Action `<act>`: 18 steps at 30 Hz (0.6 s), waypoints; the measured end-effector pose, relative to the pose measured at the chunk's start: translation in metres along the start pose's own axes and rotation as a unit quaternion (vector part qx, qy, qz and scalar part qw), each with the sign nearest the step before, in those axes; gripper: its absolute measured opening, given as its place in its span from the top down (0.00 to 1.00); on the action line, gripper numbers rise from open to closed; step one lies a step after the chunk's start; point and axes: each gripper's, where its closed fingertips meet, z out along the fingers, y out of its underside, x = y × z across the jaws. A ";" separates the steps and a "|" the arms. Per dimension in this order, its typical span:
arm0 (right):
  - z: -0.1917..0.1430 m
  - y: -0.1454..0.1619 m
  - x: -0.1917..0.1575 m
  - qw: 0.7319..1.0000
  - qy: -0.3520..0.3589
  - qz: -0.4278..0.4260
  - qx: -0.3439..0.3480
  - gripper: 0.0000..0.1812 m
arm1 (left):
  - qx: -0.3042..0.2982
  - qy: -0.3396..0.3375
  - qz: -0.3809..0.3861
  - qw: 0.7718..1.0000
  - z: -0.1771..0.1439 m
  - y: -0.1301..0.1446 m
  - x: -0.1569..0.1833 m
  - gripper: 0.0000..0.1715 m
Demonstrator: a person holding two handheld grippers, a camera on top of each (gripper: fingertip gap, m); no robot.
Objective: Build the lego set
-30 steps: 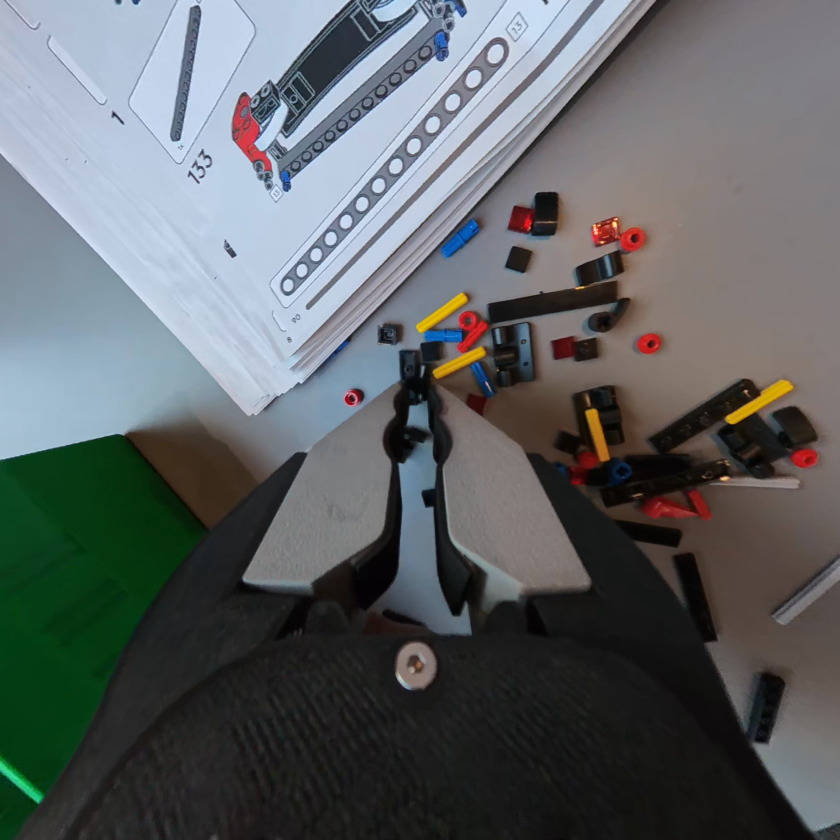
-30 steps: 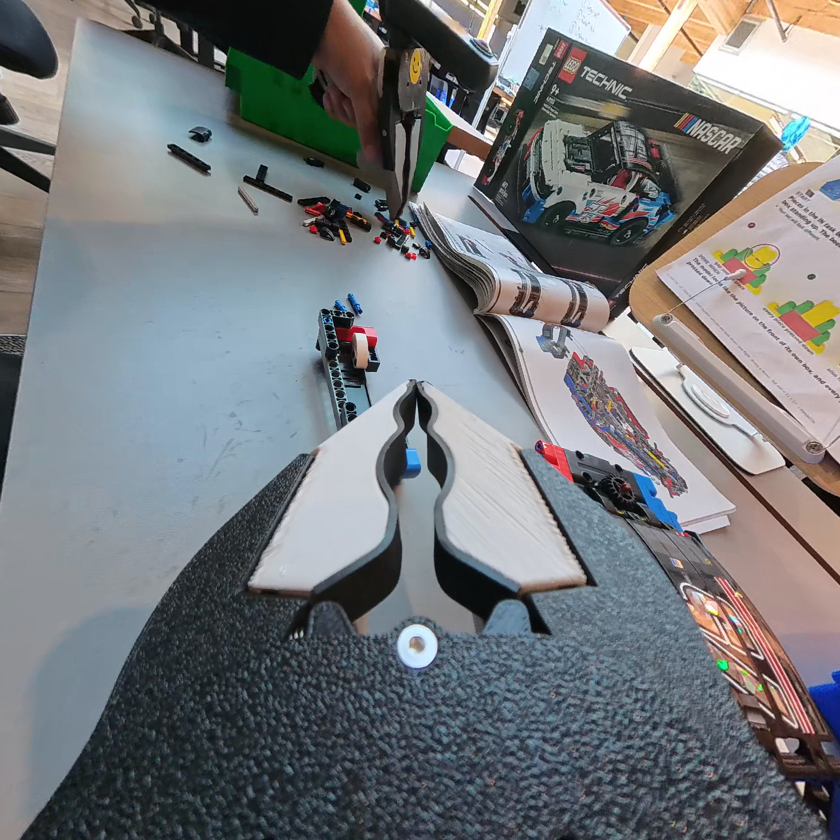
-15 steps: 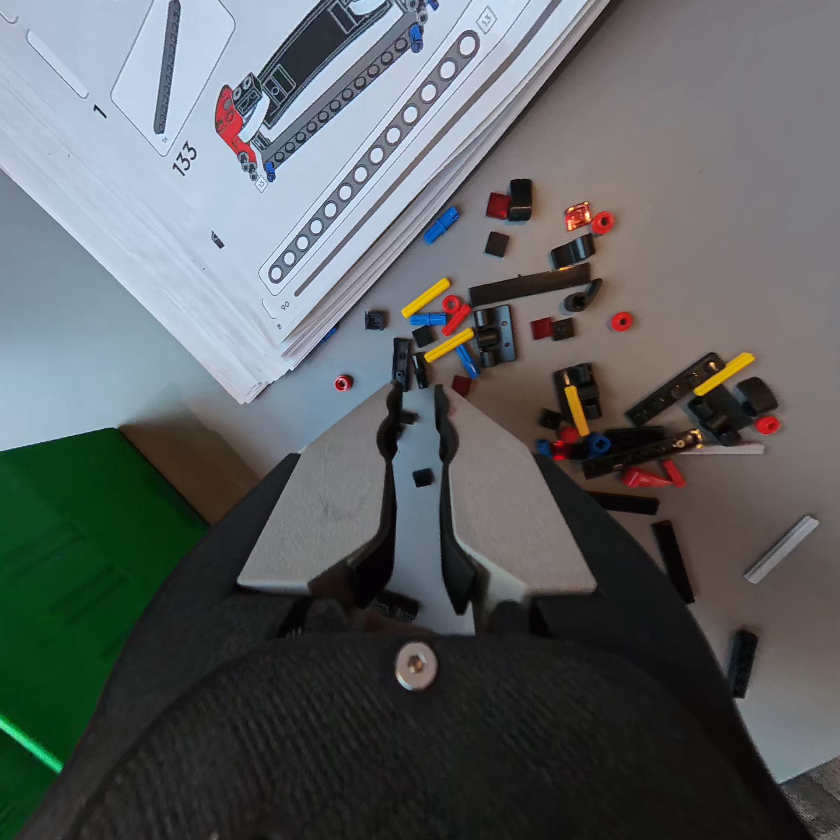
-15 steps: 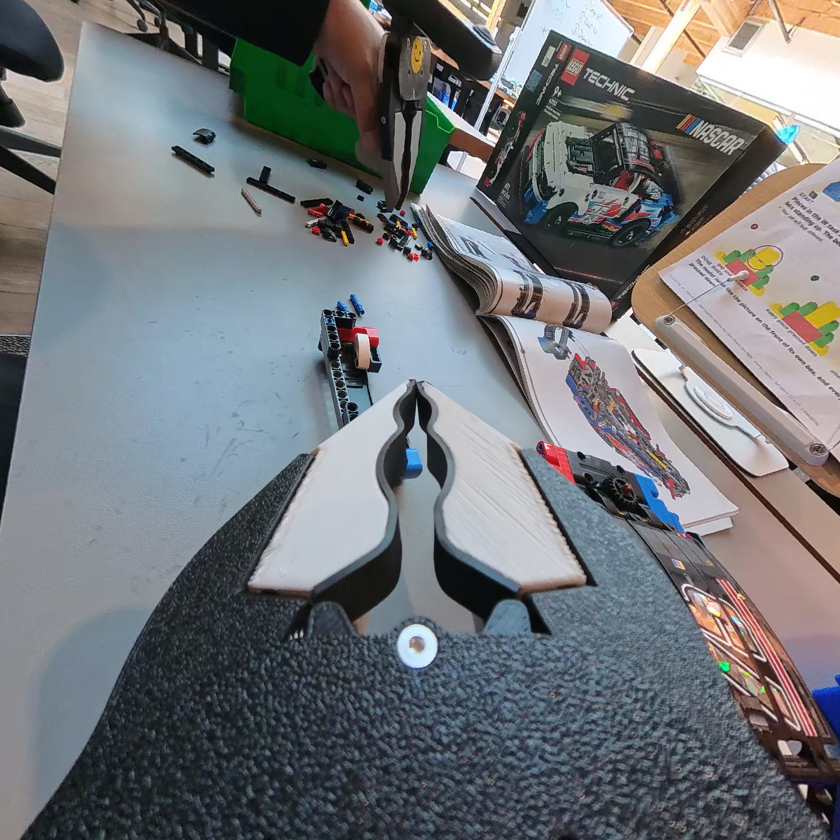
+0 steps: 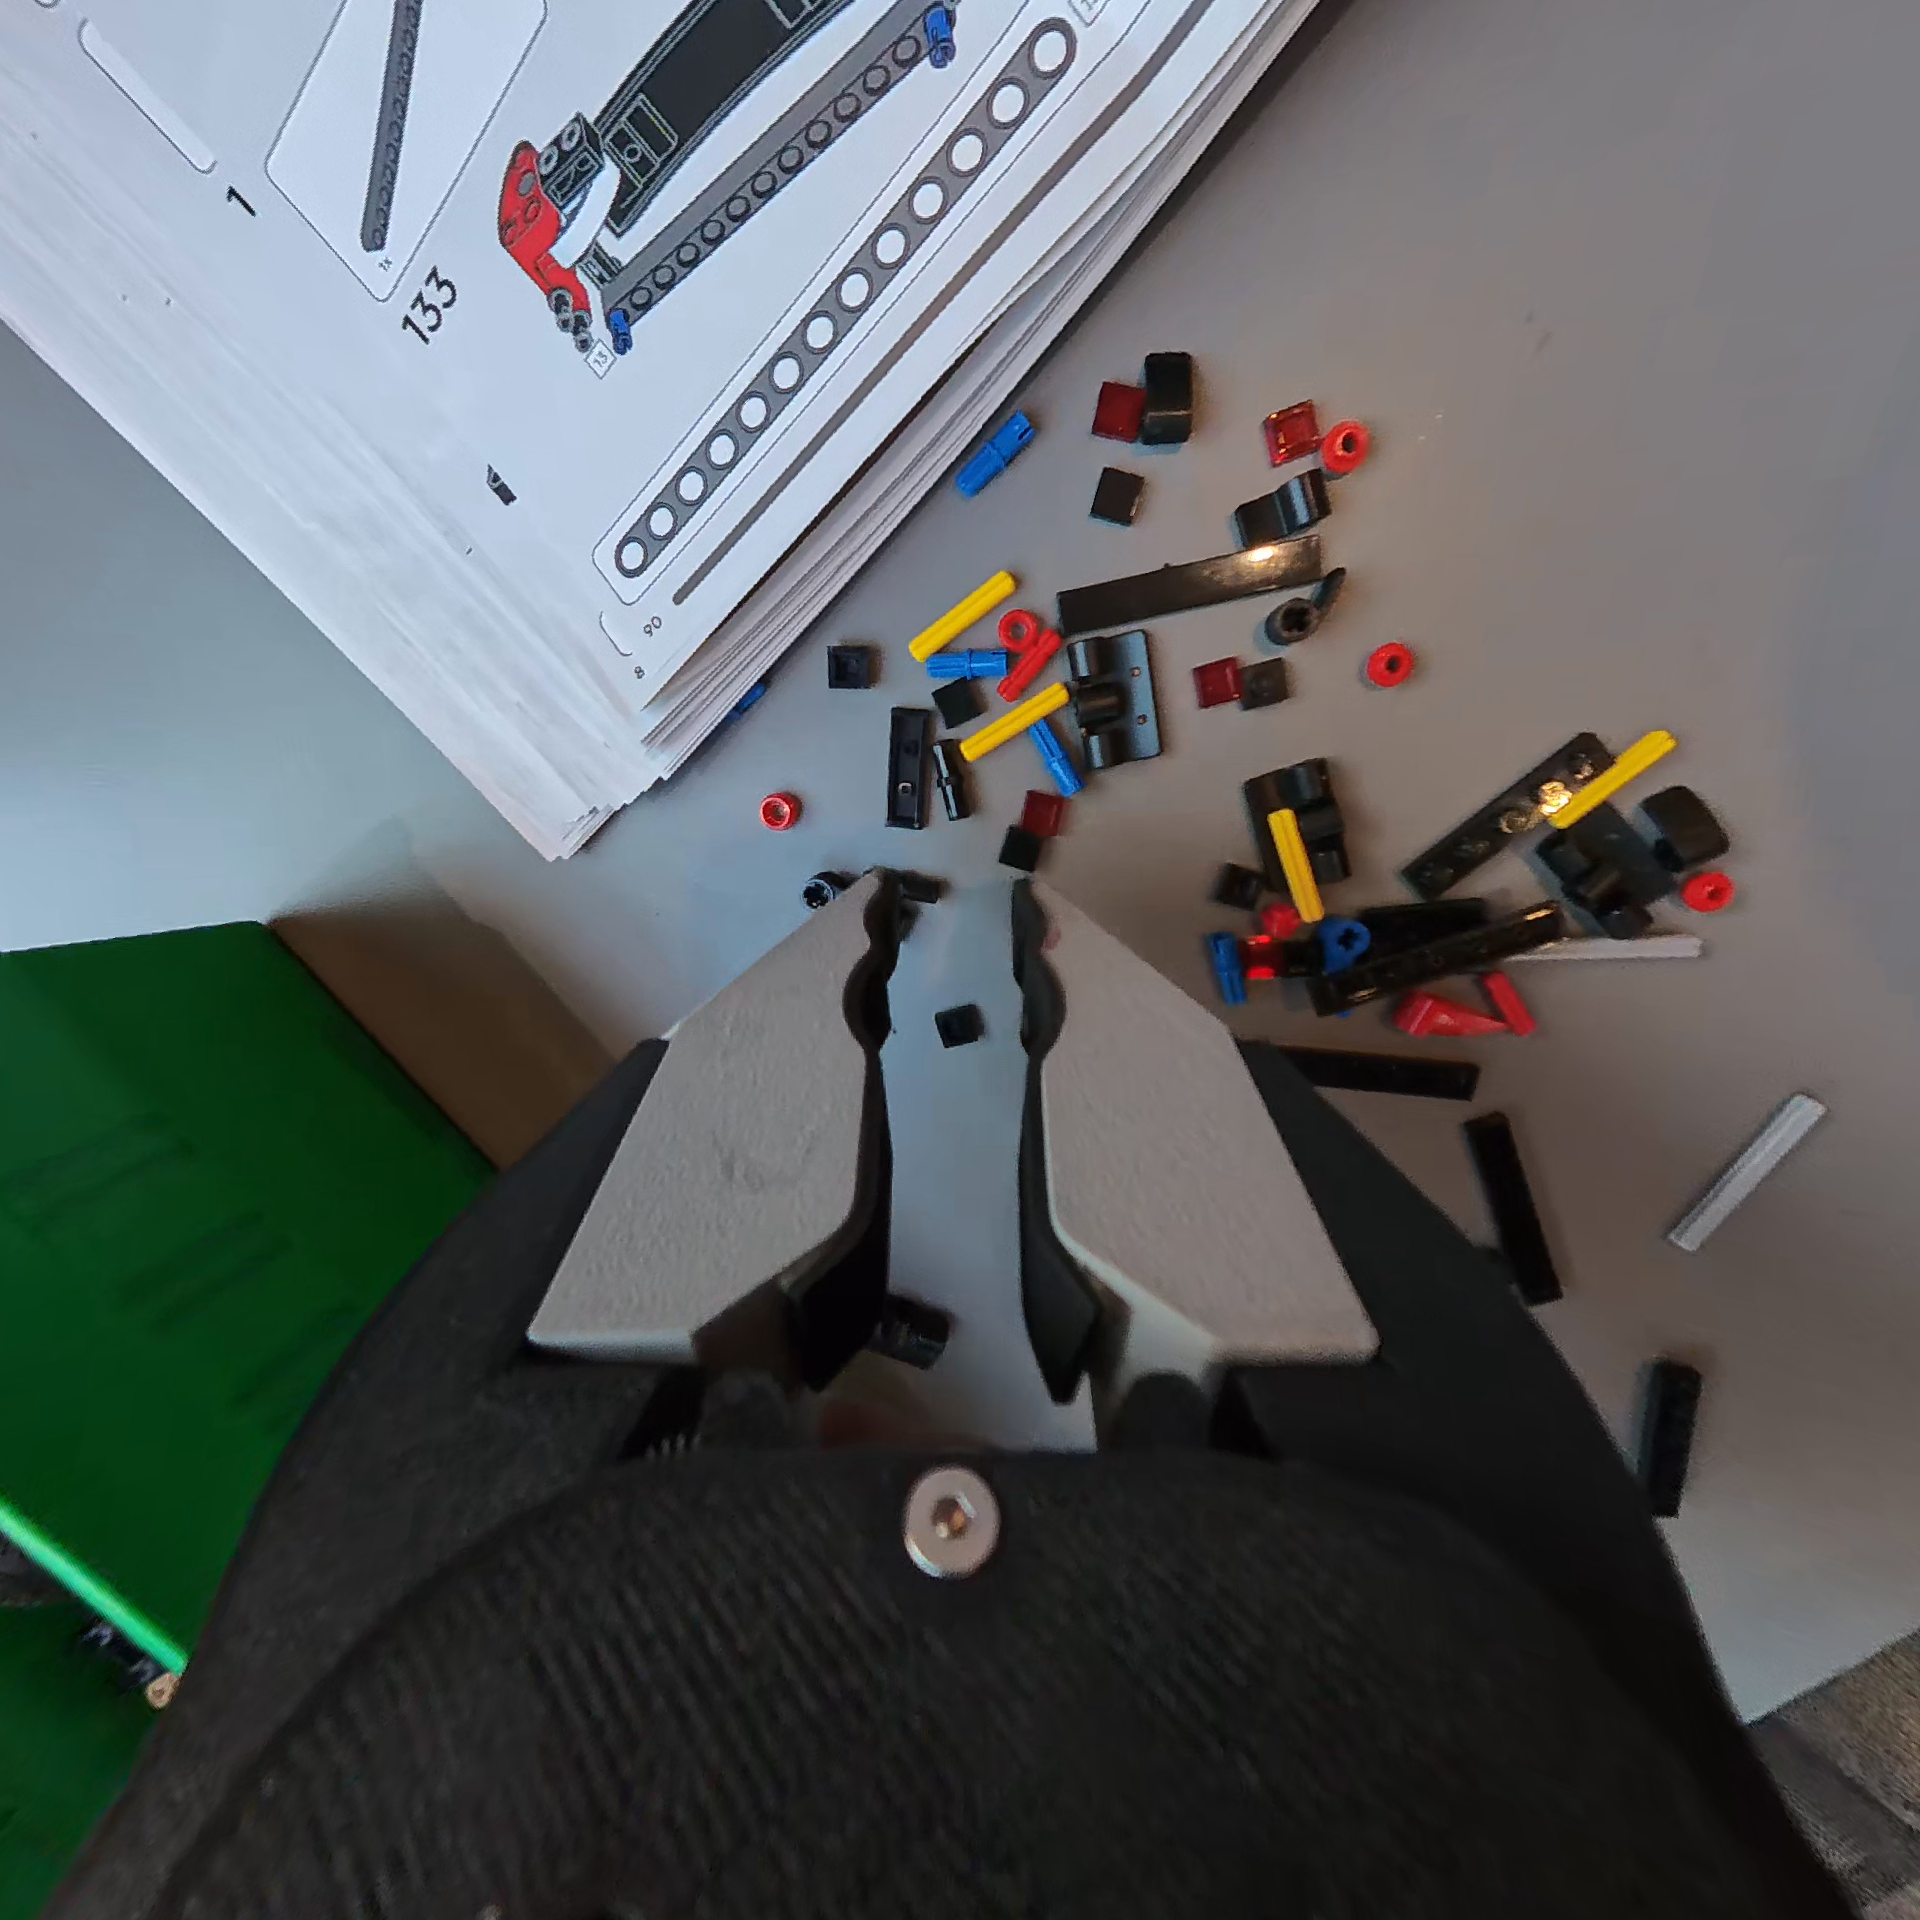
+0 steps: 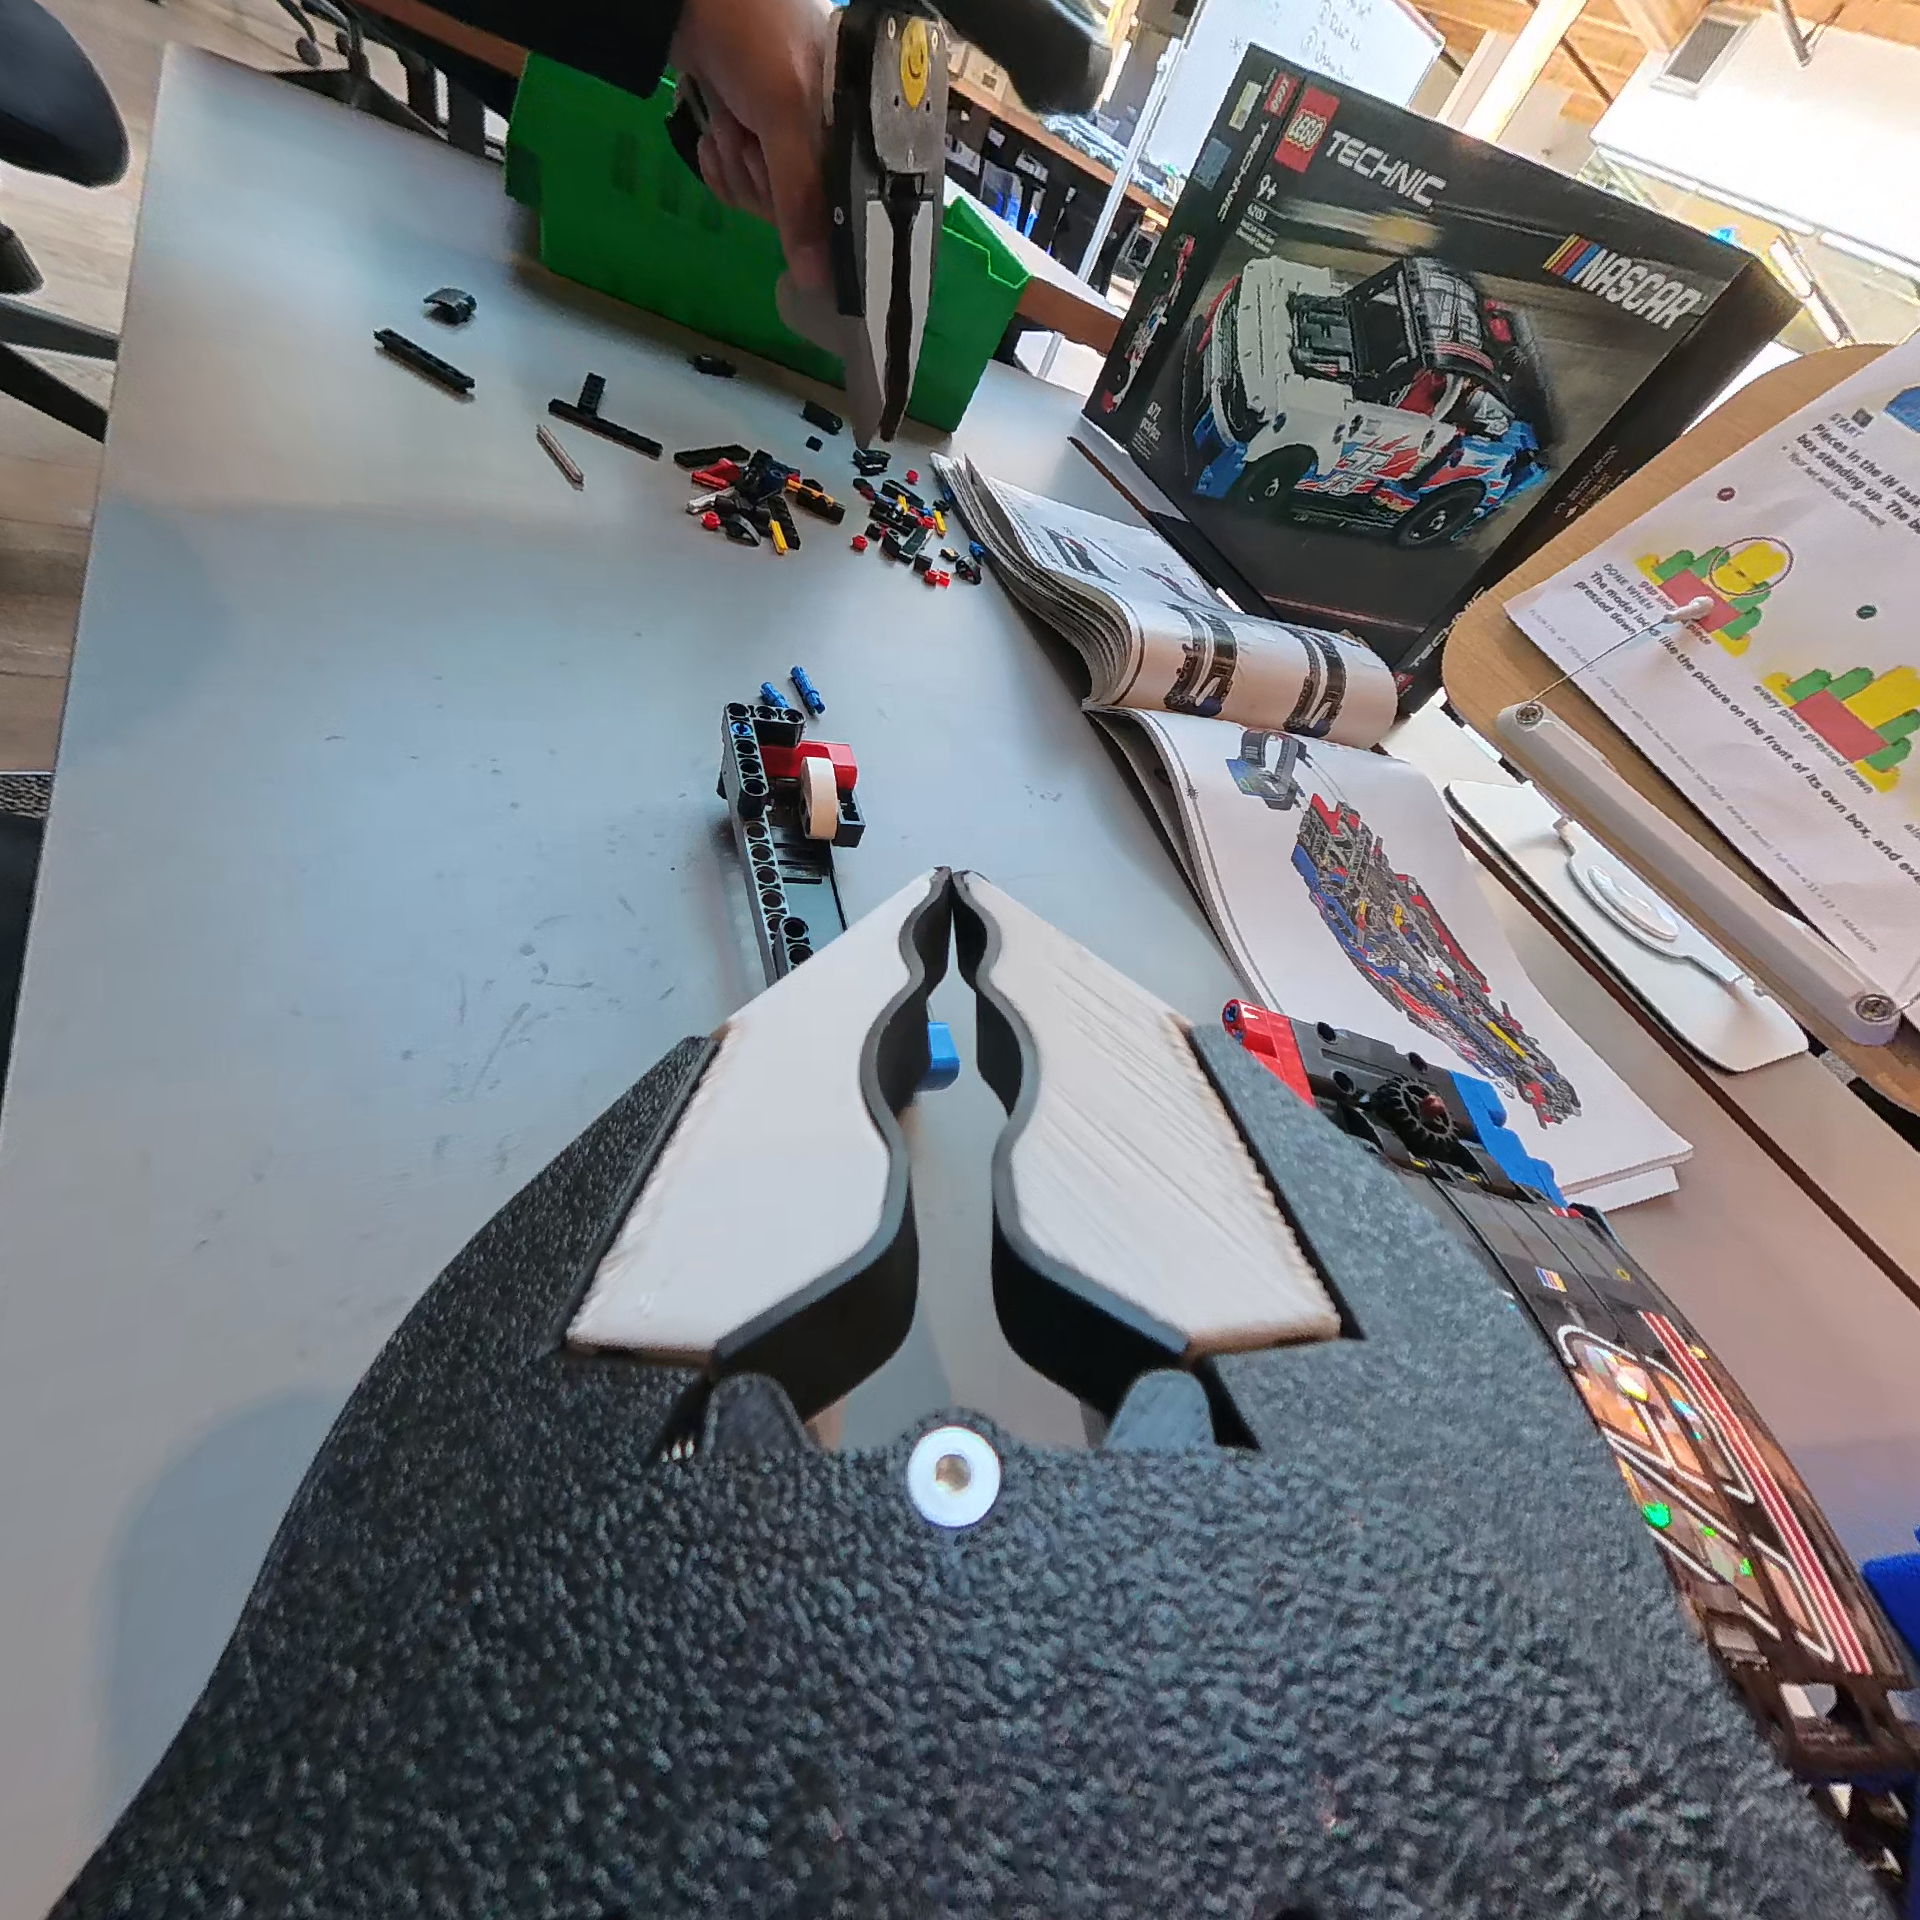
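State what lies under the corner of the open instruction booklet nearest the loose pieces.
A blue piece pokes out from beneath the instruction booklet at its corner. Only its tip shows on the grey table; the rest, and anything else beneath the pages, is covered.

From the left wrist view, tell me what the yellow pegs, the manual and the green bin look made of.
Yellow pegs: hard moulded plastic, slightly glossy, uniform colour.
Manual: printed paper; thin stacked page edges fan out at its corner.
Green bin: probably rigid plastic, smooth with a faint sheen, though partly blurred.
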 end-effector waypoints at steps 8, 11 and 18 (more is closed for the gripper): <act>0.001 0.001 0.001 1.000 0.000 0.002 -0.002 1.00 | 0.003 -0.003 0.013 1.000 0.008 -0.006 -0.002 0.92; 0.001 0.001 0.001 1.000 0.000 0.002 -0.002 1.00 | -0.002 -0.001 0.016 1.000 0.012 -0.008 -0.003 0.91; 0.000 0.000 0.000 1.000 -0.001 0.002 0.001 1.00 | -0.009 -0.002 0.006 1.000 0.021 -0.011 -0.004 0.93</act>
